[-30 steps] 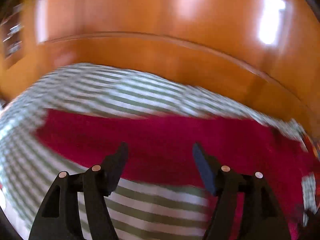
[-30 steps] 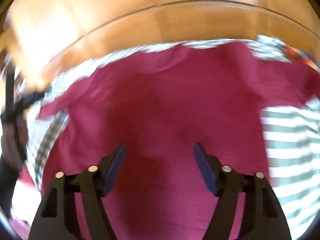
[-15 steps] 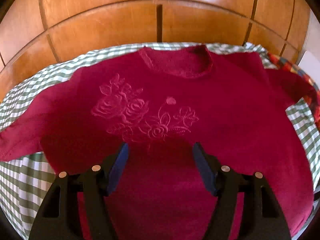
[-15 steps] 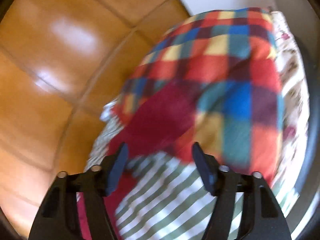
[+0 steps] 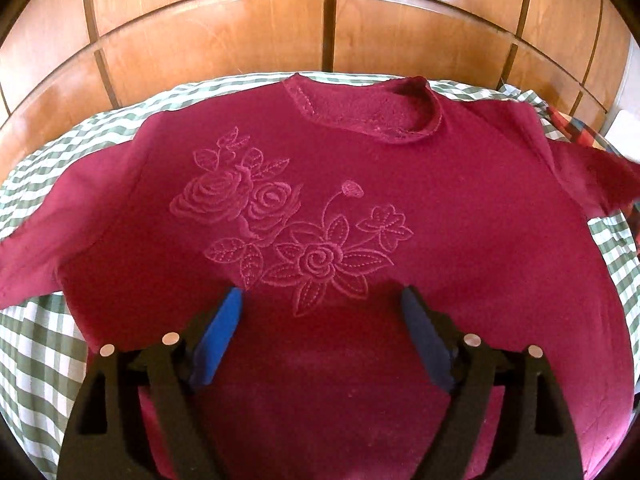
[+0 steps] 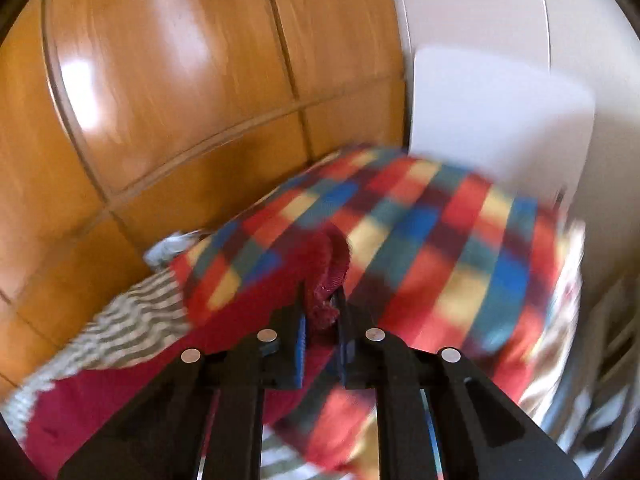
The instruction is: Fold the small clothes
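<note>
A dark red sweater [image 5: 440,216] with embroidered roses lies face up and spread flat on a green-and-white checked cloth [image 5: 36,344], neckline toward the far side. My left gripper [image 5: 320,320] is open and empty, hovering over the sweater's lower front. In the right wrist view my right gripper [image 6: 322,320] is shut on the bunched cuff end of the sweater's right sleeve [image 6: 326,292], held in front of a multicoloured plaid blanket [image 6: 440,256]. The right wrist view is motion-blurred.
Wooden wardrobe panels [image 5: 320,28] rise behind the bed. The plaid blanket also shows at the right edge of the left wrist view [image 5: 576,130]. A white board [image 6: 500,120] and white wall stand behind the blanket.
The left gripper swung over the sweater and steadied there, still open. The right gripper swung right to the sleeve end and closed on the cuff.
</note>
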{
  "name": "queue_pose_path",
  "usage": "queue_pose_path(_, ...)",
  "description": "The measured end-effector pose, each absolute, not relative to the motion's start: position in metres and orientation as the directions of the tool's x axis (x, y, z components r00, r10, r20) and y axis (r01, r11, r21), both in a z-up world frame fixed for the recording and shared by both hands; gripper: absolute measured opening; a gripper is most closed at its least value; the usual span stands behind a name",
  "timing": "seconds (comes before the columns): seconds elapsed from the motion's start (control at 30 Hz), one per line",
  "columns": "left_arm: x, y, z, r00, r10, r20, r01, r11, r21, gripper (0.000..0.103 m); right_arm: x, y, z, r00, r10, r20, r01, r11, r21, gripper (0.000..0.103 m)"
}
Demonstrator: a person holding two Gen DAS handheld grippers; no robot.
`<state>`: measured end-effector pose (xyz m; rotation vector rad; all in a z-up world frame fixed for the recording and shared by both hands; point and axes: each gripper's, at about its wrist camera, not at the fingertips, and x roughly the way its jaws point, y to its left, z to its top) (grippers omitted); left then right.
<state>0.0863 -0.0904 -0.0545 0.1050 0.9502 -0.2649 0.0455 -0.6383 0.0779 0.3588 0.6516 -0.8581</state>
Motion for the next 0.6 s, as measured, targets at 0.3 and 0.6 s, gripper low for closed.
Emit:
queue_pose_path(0.3, 0.088, -0.090, -0.056, 0.559, -0.173, -0.811, 0.268, 0.963, -0.021, 0.084, 0.060, -0.661, 0.007, 0.272, -0.602, -0.750, 0.819, 0.554, -0.147, 0.011)
queue_pose_path(0.6, 0.089, -0.089, -0.057, 0.559, -0.184, -0.808, 0.271, 0.962, -0.031, 0.086, 0.070, -0.609, 0.092, 0.561, -0.468, -0.683, 0.711, 0.695, 0.108, 0.011)
